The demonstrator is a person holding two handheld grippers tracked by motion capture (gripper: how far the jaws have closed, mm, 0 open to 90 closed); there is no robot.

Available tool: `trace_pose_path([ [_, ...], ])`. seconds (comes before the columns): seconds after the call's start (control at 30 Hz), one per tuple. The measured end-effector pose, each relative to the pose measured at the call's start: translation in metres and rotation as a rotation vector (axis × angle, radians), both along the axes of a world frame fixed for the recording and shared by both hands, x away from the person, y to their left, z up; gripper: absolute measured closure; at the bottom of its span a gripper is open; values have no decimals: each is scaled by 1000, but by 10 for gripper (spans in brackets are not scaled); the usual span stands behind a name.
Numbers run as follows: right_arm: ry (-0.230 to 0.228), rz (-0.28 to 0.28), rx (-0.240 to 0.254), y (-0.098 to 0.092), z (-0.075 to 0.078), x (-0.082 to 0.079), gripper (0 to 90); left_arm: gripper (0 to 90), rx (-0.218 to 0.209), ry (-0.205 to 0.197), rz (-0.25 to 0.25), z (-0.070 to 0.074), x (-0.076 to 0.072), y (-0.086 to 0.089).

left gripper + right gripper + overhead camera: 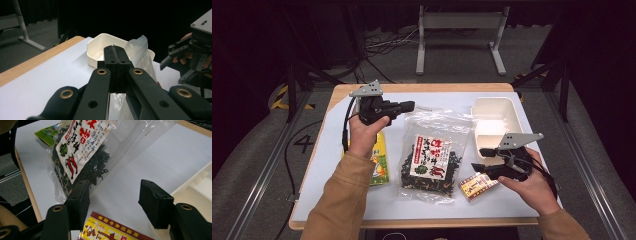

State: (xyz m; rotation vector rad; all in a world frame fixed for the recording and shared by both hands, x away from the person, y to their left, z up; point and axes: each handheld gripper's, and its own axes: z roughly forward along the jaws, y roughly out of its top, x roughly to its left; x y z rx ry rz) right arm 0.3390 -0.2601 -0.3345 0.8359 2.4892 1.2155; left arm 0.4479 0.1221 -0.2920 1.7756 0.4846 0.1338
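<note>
A clear bag of dark dried seaweed [432,160] with a white and red label lies tilted at the table's middle, its top corner raised. My left gripper [409,105] is shut on that top edge; in the left gripper view the shut jaws [117,50] pinch thin plastic, and the bag [140,50] billows beyond them. My right gripper [477,160] stands open at the right, just above a small yellow and red box [478,186]. In the right gripper view its spread jaws [115,195] hold nothing, with the box [110,230] below and the bag [82,147] ahead.
A white rectangular tub [494,117] stands at the back right, close to the right gripper. A green and yellow packet [381,165] lies under the left forearm. A white sheet [337,150] covers the wooden table. A metal stand's legs [459,22] are on the floor behind.
</note>
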Motion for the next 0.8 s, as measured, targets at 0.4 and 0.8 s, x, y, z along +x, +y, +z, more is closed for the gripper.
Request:
trace_pose_path([
  [0.4, 10, 12, 41, 14, 1, 14, 398, 900, 1, -8, -8, 4, -6, 1],
  [0.8, 37, 9, 99, 26, -4, 29, 376, 900, 6, -13, -6, 4, -7, 2],
])
